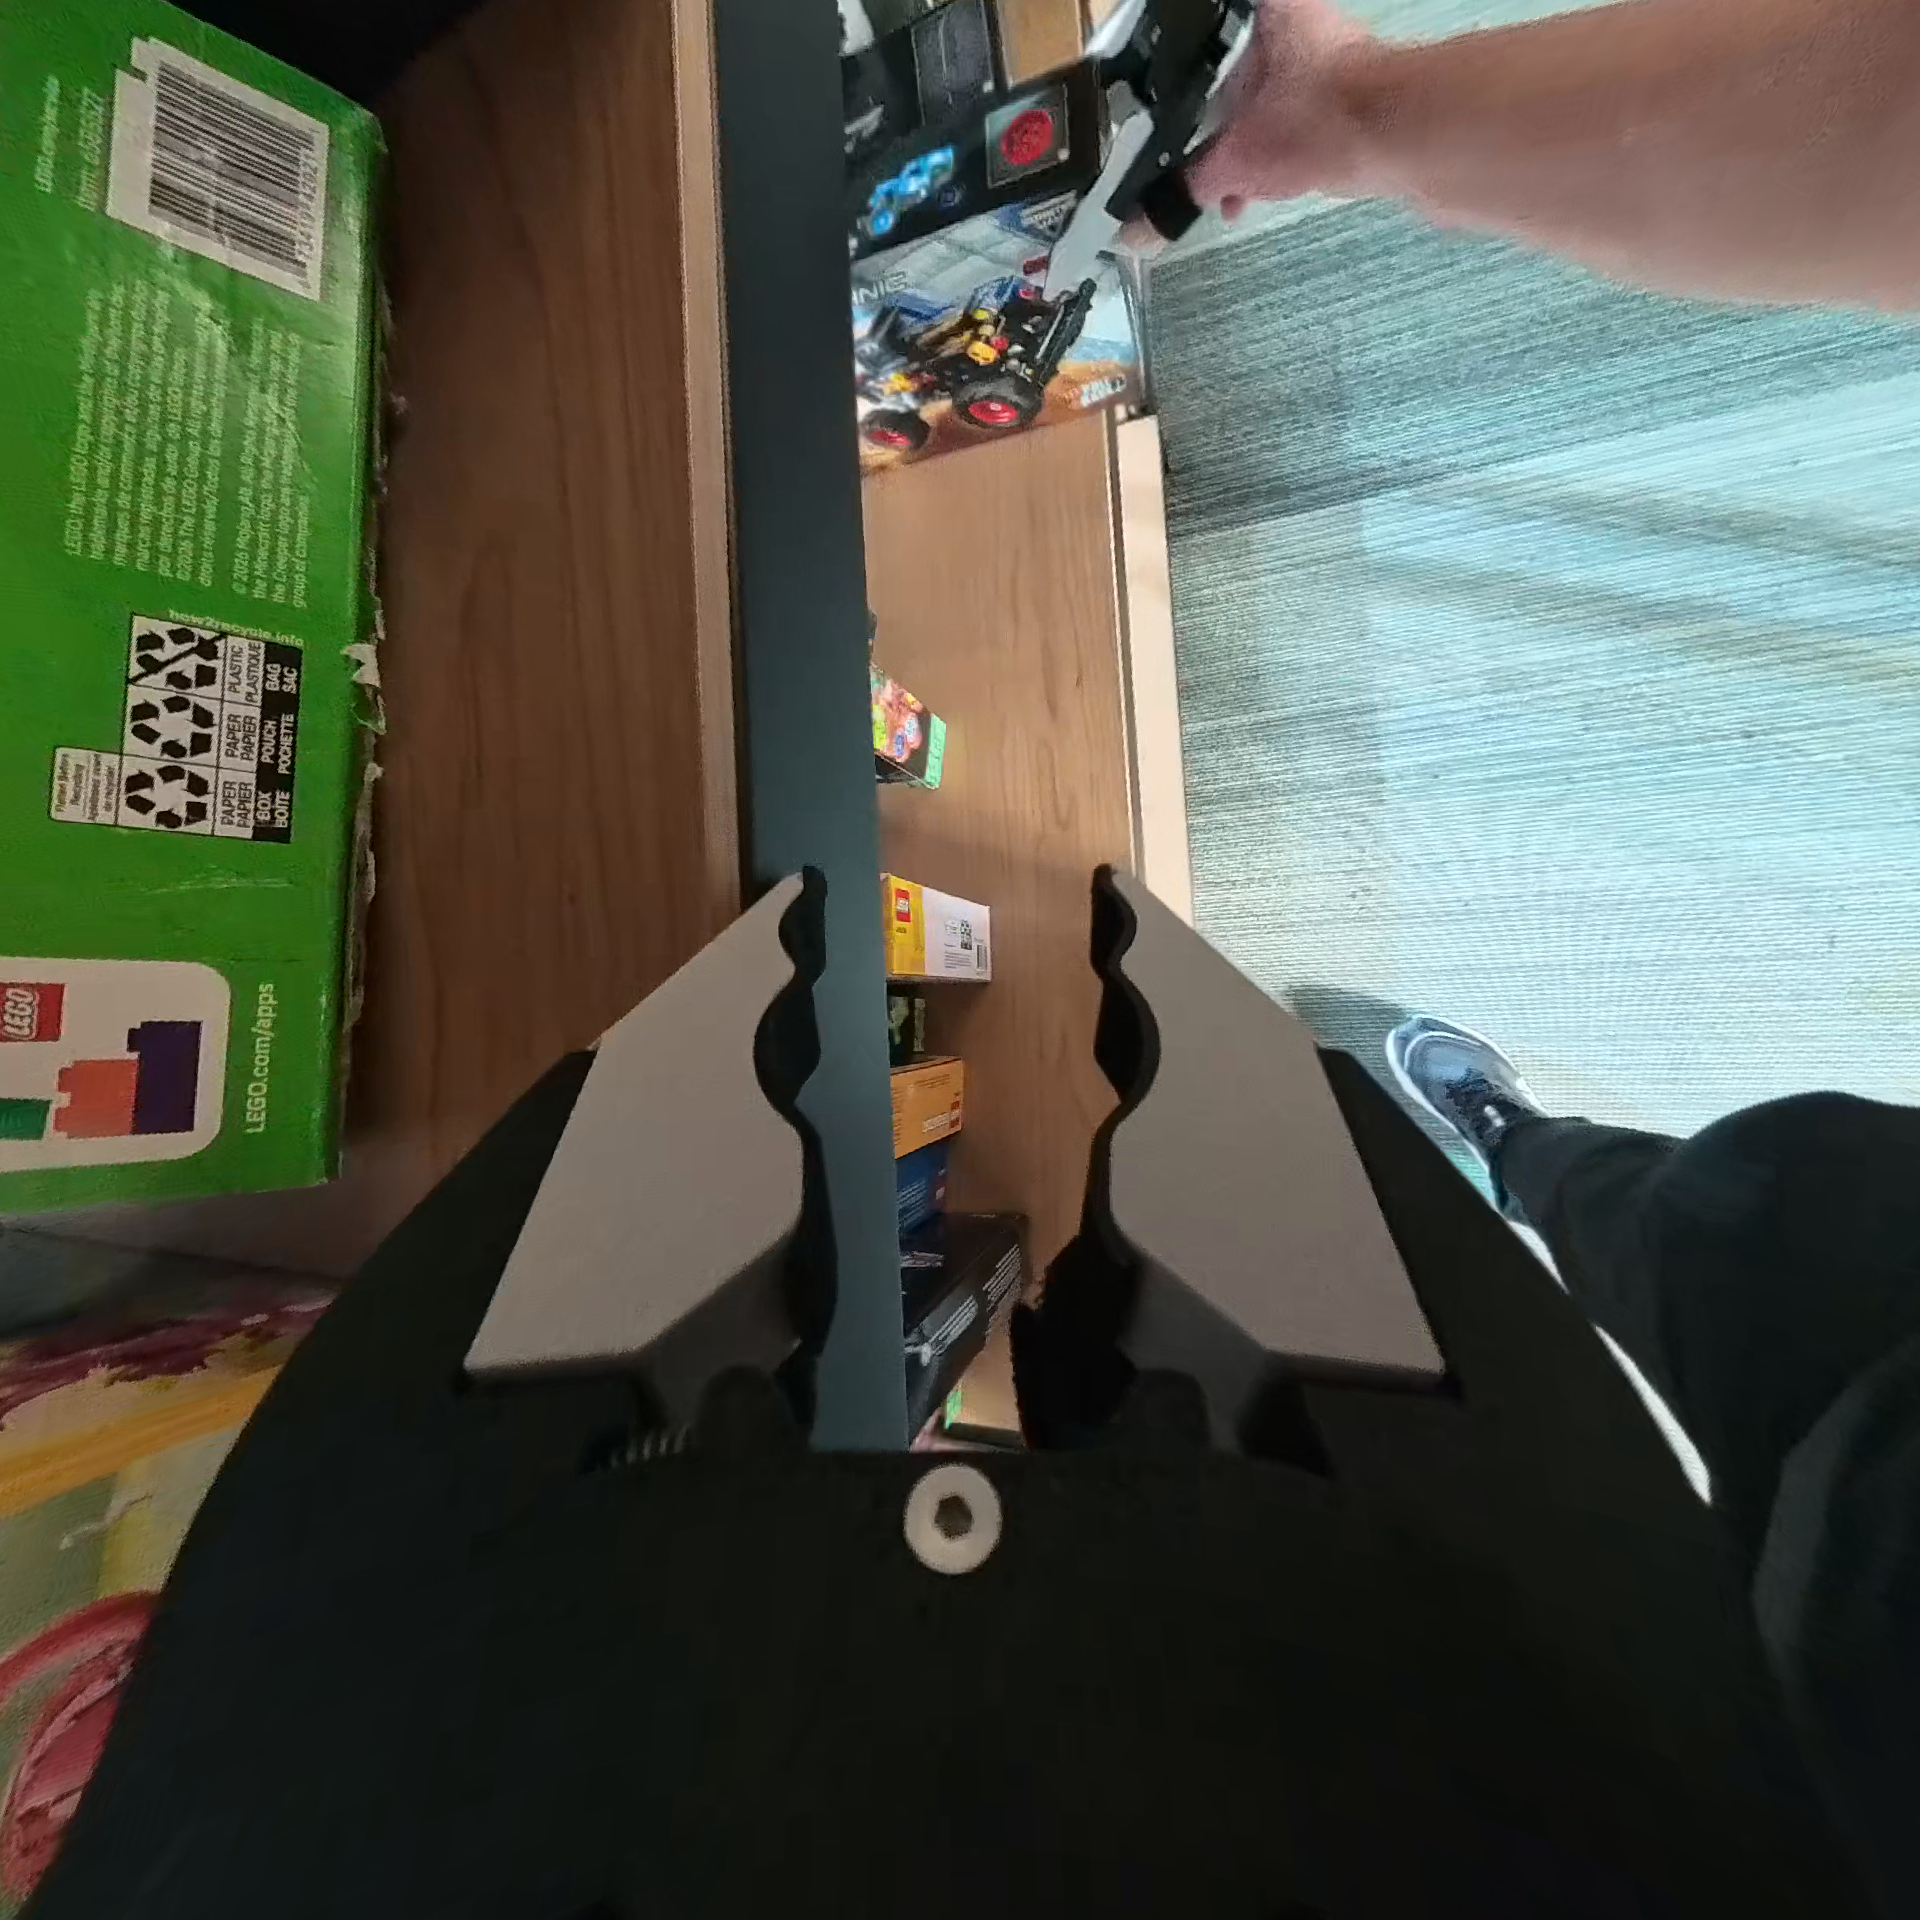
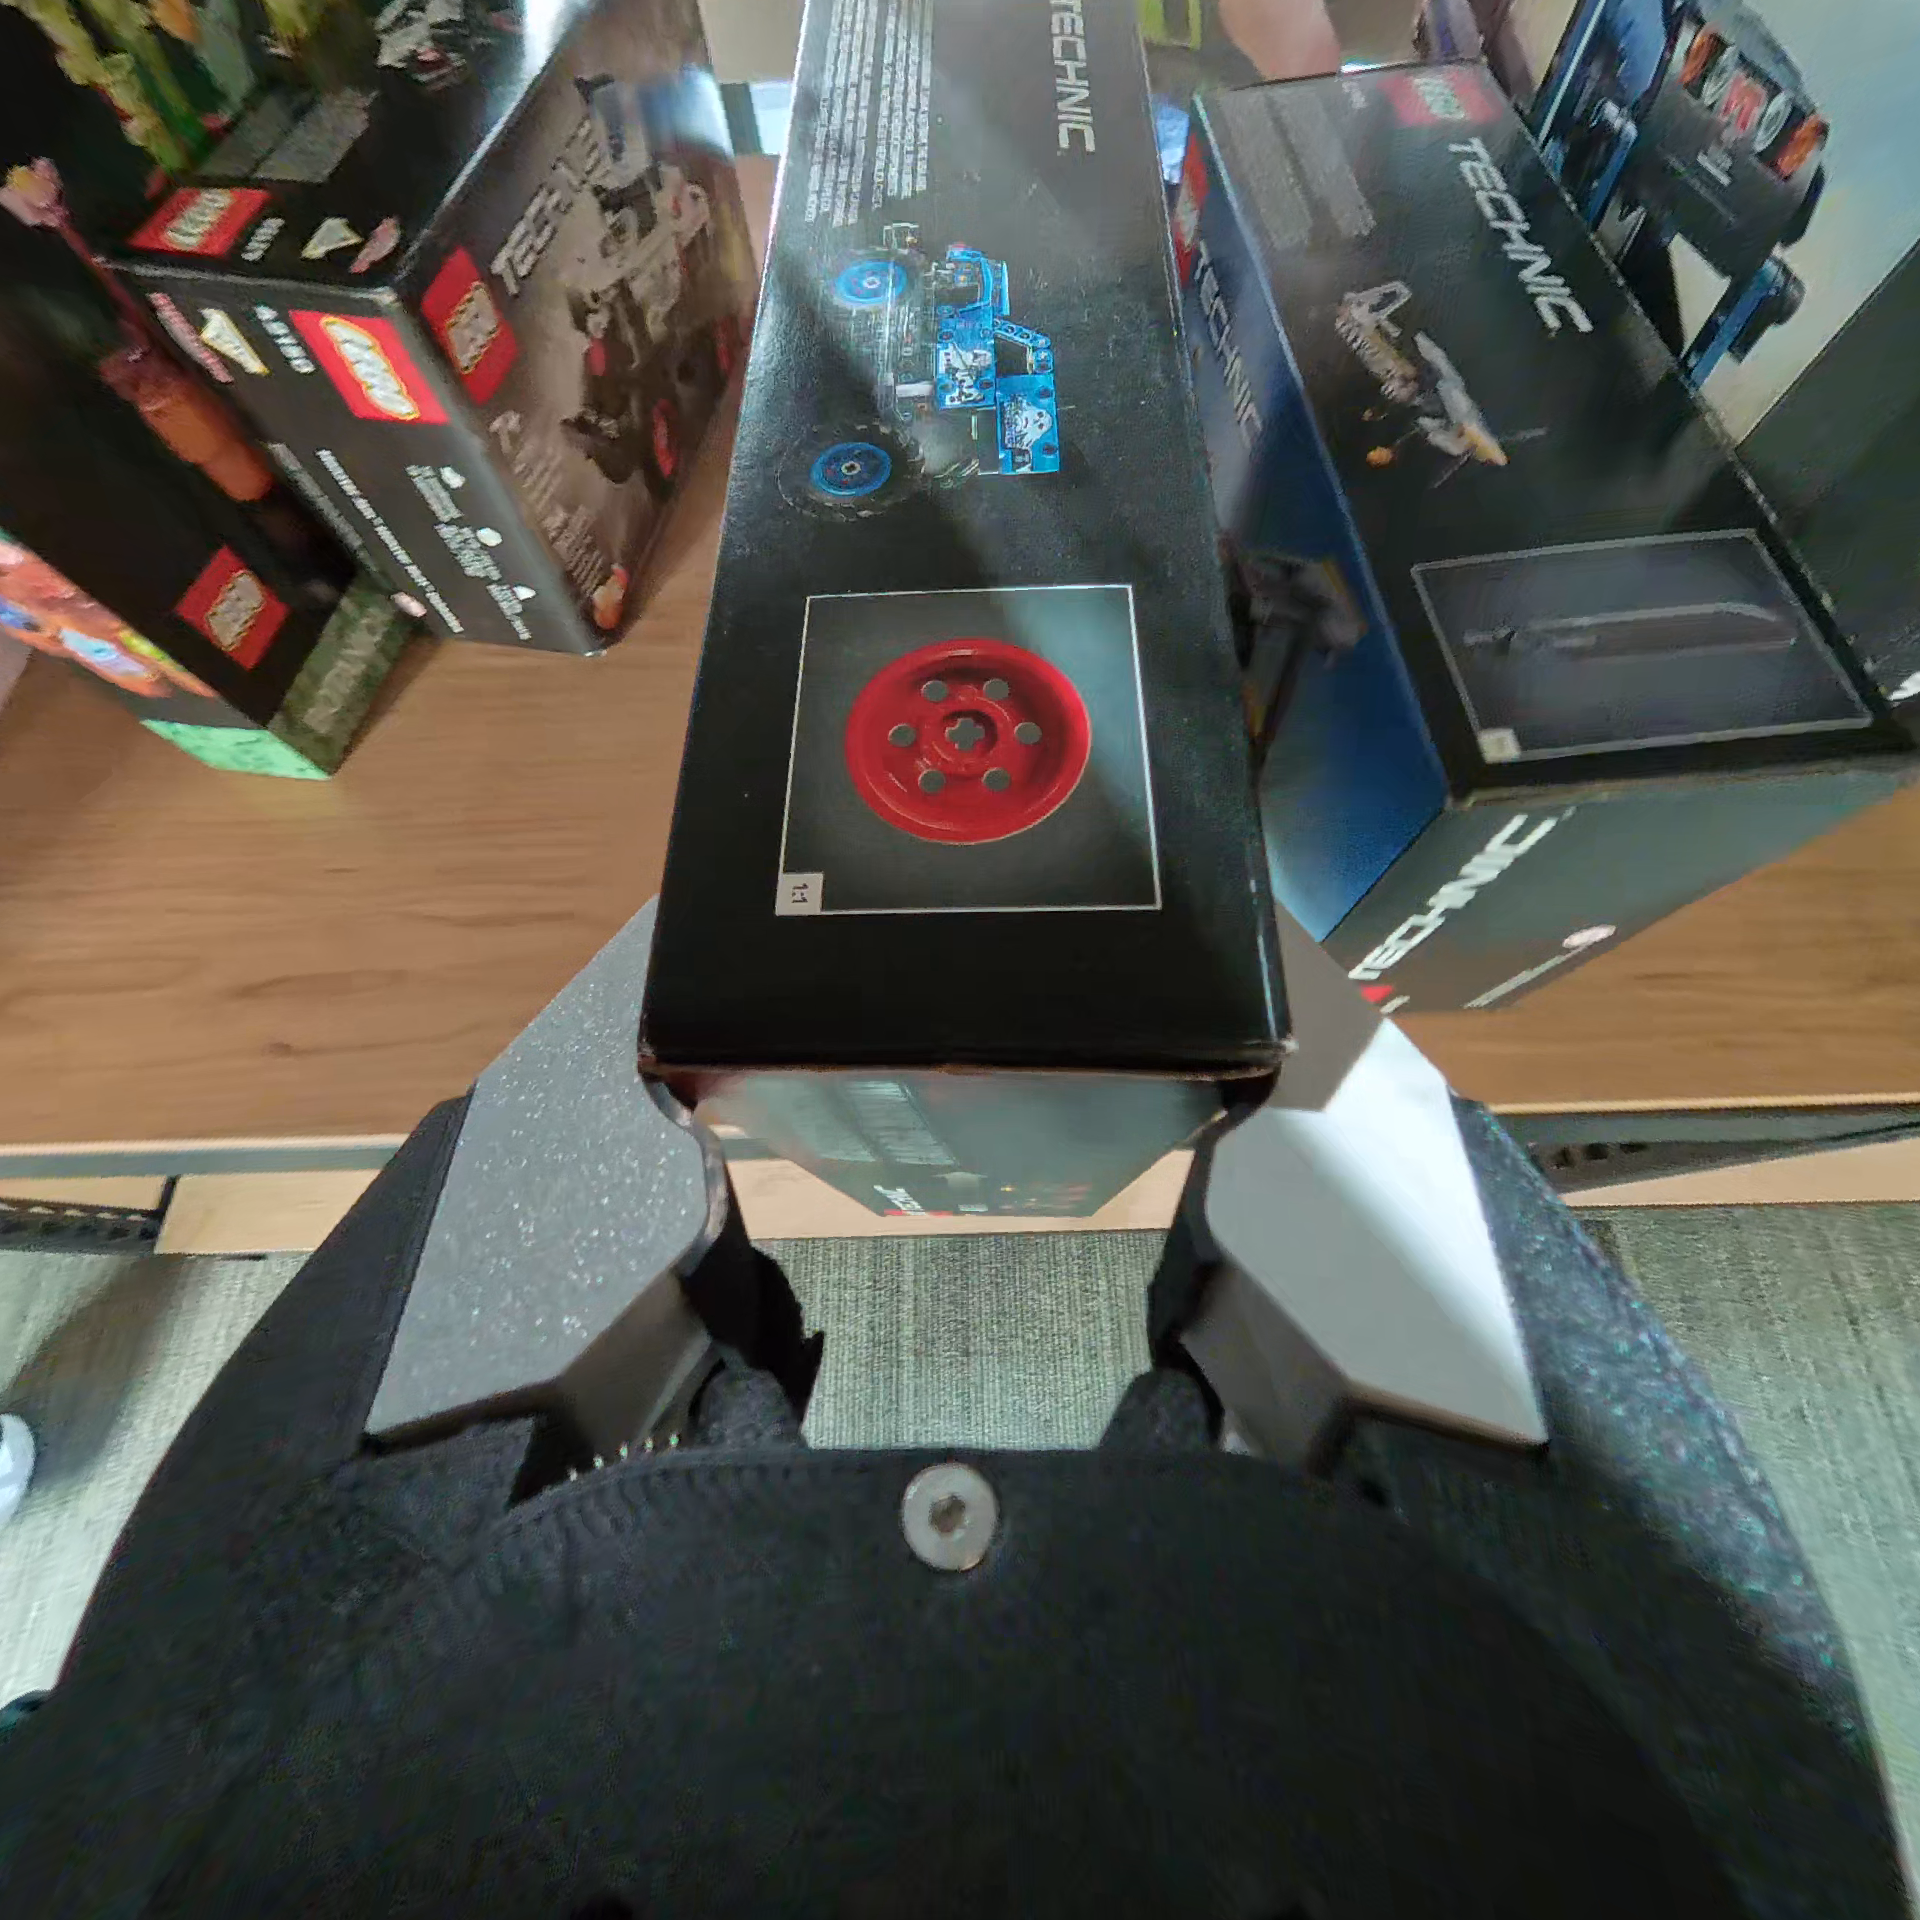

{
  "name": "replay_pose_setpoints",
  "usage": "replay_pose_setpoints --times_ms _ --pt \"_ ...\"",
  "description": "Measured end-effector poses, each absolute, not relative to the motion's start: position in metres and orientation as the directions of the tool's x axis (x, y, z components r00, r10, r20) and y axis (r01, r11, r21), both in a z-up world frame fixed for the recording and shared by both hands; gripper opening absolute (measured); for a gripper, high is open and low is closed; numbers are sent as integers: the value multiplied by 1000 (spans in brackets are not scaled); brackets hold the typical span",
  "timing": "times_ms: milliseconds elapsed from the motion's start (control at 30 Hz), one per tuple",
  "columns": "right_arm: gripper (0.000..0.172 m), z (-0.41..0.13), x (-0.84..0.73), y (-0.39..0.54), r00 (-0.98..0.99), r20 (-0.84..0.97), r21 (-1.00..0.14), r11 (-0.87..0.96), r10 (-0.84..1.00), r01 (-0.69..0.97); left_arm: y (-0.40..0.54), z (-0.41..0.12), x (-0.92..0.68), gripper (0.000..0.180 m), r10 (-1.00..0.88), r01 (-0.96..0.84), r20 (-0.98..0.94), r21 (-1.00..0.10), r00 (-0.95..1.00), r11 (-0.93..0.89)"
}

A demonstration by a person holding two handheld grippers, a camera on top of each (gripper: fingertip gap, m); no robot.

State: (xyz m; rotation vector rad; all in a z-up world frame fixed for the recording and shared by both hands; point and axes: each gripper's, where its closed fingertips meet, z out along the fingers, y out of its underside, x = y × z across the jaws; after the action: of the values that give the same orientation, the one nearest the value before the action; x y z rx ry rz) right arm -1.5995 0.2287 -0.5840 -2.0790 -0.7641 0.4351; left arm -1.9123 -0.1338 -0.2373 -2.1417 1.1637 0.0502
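Right gripper (image 2: 961, 1039) clamps black box (image 2: 966, 520) — left gripper (image 1: 956, 935) open, bare.

We saw a green toy box (image 1: 177, 582) on a wooden shelf (image 1: 551, 623), a dark shelf edge (image 1: 800, 520), grey carpet (image 1: 1558, 623), a sneaker (image 1: 1455, 1081) and black set boxes (image 2: 1538, 499).
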Motion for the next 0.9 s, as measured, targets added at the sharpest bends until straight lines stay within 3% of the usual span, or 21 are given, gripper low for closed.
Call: replay_pose_setpoints --times_ms 500,533,600,633,767,900 --pt "101 -587 -1602 298 750 -28 -798 -466 661 382 -127 -240 -1914 37 -725 -780 -377 -519 577 -351" --pt "103 -587 -1603 295 757 -37 -789 -484 652 379 -127 -240 -1914 36 -725 -780 -379 -520 576 -348" --pt "129 -578 -1599 285 769 -27 -801 -474 638 366 -126 -240 -1914 35 -723 -773 -371 -529 582 -351" --pt "133 -570 -1591 278 797 -7 -816 -464 604 345 -126 -240 -1914 35 -723 -772 -370 -529 584 -353" --pt "107 -519 -1606 224 804 50 -919 -288 592 269 -126 -240 -1913 36 -719 -767 -365 -529 591 -362" --pt "113 -519 -1703 187 710 -41 -946 -255 703 199 -126 -240 -1912 36 -723 -770 -362 -524 589 -366"
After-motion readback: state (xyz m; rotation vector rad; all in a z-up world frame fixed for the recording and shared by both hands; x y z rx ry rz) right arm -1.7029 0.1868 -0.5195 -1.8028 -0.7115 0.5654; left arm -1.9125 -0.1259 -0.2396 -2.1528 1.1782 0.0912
